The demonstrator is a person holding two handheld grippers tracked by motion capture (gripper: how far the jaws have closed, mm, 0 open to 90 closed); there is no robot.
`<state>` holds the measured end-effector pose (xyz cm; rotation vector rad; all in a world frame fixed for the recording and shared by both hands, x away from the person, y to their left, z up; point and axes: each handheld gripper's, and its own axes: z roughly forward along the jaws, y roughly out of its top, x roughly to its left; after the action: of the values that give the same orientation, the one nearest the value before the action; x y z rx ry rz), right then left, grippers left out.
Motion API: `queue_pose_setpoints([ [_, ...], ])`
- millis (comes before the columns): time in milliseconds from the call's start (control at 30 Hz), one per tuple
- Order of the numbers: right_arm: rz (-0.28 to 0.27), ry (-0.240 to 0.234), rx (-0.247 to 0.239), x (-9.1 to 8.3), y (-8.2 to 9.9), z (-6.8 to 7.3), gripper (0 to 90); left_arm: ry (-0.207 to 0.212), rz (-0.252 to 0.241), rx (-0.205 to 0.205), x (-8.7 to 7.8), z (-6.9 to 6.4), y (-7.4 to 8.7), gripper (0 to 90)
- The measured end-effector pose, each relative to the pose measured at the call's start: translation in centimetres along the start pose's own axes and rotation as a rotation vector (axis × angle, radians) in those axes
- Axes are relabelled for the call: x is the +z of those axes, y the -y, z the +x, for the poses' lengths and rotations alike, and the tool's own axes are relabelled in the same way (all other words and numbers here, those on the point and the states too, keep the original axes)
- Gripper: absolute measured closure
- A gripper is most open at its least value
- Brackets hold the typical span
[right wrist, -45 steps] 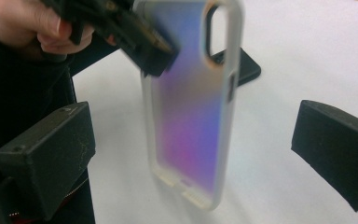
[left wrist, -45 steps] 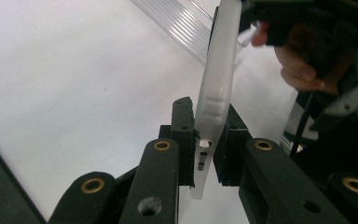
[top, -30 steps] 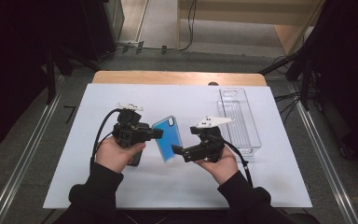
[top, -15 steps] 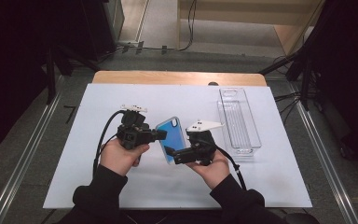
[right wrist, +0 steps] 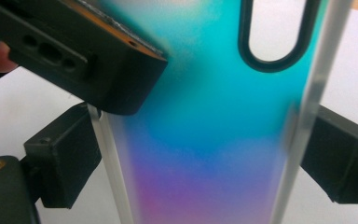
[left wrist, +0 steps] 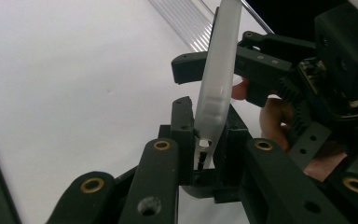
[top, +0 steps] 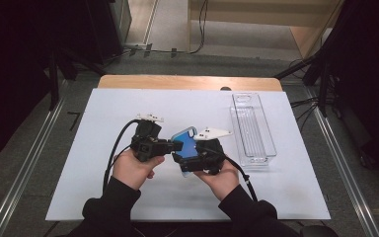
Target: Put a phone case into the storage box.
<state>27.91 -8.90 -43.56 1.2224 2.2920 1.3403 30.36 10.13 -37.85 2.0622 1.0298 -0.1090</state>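
So the left gripper [left wrist: 205, 154] is clamped tight on the phone case's [top: 187, 143] thin edge above the table [top: 103, 113], while the right gripper's [right wrist: 196, 154] jaws have just been closing across its width, both sides touching.

A white-topped counter [top: 128, 103] with a wooden far edge stood on grey floor [top: 19, 163], flanked by metal rails [top: 348, 170]; surroundings were dark.

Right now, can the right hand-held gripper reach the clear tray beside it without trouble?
Probably not yet: the right hand-held gripper has its jaws across the phone case, which the left hand-held gripper also clamps. The way to the clear tray itself looks free.
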Motion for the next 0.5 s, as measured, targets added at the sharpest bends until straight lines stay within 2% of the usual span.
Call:
queue_pose_setpoints([
  [33,0.002,-0.002,0.002,0.0,0.0,0.0,11.1,-0.009,-0.002,0.003,0.1,-0.1,0.0,80.5],
  [67,0.0,-0.025,0.004,-0.1,0.0,0.0,14.8,-0.009,-0.003,0.003,0.1,-0.1,0.0,80.4],
  [200,0.004,-0.021,-0.002,-0.1,0.1,0.1,16.2,-0.002,0.0,0.002,0.0,0.1,0.0,80.3],
  [300,0.003,-0.037,0.011,-0.1,0.0,0.0,16.8,0.014,-0.01,0.007,-0.3,0.1,0.0,78.1],
  [500,0.013,-0.038,0.011,-0.1,0.0,-0.3,16.9,0.025,-0.036,-0.004,-1.0,0.4,-0.2,66.7],
])
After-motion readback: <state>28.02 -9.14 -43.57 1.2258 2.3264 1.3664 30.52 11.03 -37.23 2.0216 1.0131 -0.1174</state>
